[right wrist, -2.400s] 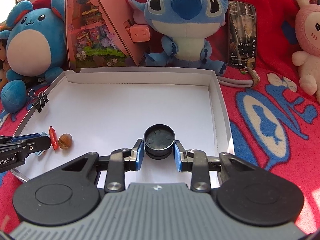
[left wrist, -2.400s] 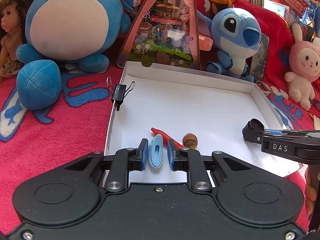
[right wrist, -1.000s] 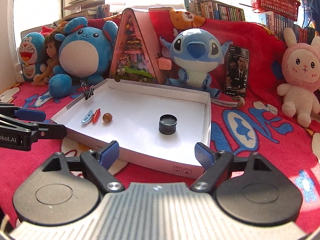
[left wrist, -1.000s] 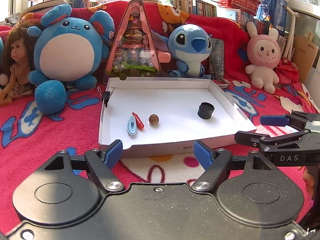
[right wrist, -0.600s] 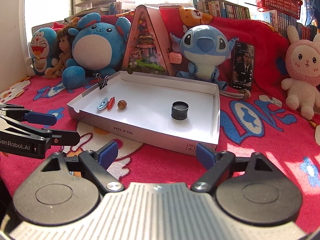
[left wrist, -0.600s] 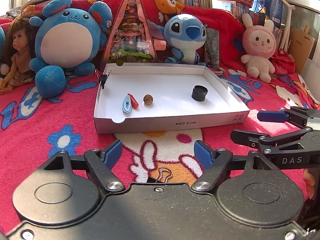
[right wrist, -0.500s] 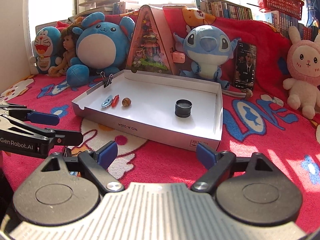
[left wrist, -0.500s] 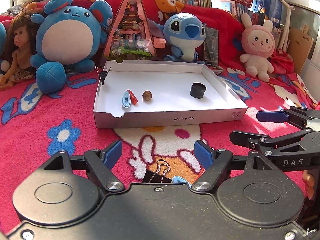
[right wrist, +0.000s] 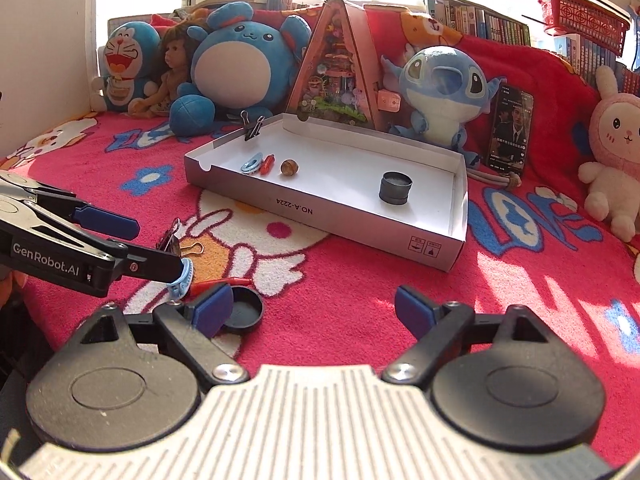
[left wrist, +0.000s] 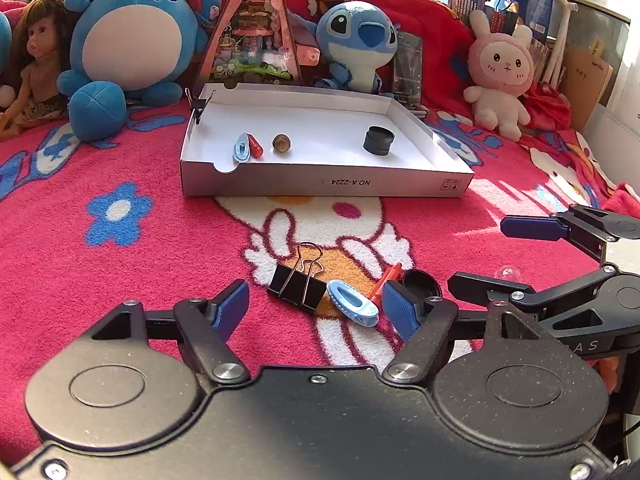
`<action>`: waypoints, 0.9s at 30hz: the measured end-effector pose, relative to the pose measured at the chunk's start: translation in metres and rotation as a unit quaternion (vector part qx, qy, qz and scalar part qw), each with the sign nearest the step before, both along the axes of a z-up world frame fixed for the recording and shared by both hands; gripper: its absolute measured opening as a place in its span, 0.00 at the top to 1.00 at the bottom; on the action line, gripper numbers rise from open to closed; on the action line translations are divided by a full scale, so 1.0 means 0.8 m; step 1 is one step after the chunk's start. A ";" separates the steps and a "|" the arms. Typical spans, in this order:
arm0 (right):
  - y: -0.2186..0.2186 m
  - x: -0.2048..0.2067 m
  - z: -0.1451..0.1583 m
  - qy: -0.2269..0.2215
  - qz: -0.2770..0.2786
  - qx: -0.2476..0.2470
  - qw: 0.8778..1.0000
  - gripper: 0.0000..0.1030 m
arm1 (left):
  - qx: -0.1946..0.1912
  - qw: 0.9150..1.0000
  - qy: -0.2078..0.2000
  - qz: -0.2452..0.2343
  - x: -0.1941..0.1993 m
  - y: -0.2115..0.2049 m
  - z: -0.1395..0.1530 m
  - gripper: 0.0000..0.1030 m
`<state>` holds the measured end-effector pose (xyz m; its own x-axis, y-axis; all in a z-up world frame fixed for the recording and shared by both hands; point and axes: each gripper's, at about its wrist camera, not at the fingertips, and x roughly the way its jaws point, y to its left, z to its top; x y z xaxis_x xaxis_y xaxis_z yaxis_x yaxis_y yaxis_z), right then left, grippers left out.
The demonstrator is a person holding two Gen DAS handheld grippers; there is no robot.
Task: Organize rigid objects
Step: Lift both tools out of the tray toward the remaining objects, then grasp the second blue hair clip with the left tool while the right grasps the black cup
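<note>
On the red blanket lie a black binder clip (left wrist: pixel 298 286), a light blue oval clip (left wrist: pixel 352 304), a thin red piece (left wrist: pixel 386 280) and a black round lid (left wrist: pixel 420 284). My left gripper (left wrist: pixel 316 310) hovers just before them; its jaws are closing and its pads touch nothing. My right gripper (right wrist: pixel 314 312) is open and empty, its left finger beside the lid (right wrist: pixel 242 310). The white box (left wrist: pixel 320 184) farther back holds a blue clip (left wrist: pixel 242 148), a red piece (left wrist: pixel 255 147), a brown ball (left wrist: pixel 282 143) and a black tin (left wrist: pixel 379 141).
A binder clip (left wrist: pixel 198 104) is clamped on the box's left wall. Plush toys, a doll, a triangular display house (left wrist: pixel 256 40) and a phone (right wrist: pixel 512 132) line the back. A small clear dome (left wrist: pixel 506 271) lies near the right gripper (left wrist: pixel 504 256).
Both grippers have drawn back from the box and sunk toward the blanket. The loose clips and lid have come into view between the left jaws, which have narrowed a little.
</note>
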<state>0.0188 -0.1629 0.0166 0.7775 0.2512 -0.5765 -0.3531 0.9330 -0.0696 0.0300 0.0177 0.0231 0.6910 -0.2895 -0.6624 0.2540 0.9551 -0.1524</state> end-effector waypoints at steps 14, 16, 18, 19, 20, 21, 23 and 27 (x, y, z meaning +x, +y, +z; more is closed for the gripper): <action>0.023 -0.016 -0.017 0.007 0.045 -0.018 0.999 0.13 | -0.030 0.999 0.026 -0.031 -0.007 -0.014 -0.006 0.78; 0.023 -0.016 -0.018 0.009 0.046 -0.018 0.999 0.15 | -0.032 0.999 0.026 -0.025 -0.003 -0.015 -0.007 0.78; 0.024 -0.015 -0.020 0.012 0.045 -0.016 0.999 0.17 | -0.034 0.999 0.025 -0.017 0.003 -0.015 -0.008 0.78; 0.024 -0.014 -0.020 0.011 0.044 -0.015 0.999 0.18 | -0.034 0.999 0.024 -0.014 0.006 -0.015 -0.009 0.78; 0.024 -0.014 -0.021 0.011 0.041 -0.015 0.999 0.18 | -0.032 0.999 0.023 -0.011 0.007 -0.015 -0.010 0.78; 0.024 -0.014 -0.021 0.010 0.038 -0.015 0.999 0.19 | -0.026 0.999 0.020 -0.005 0.009 -0.015 -0.010 0.78; 0.023 -0.013 -0.021 0.006 0.026 -0.019 0.999 0.21 | -0.009 1.000 0.014 0.002 0.010 -0.015 -0.012 0.78; 0.017 -0.010 -0.022 0.006 0.009 -0.013 1.000 0.26 | 0.004 1.000 0.011 0.003 0.008 -0.009 -0.014 0.78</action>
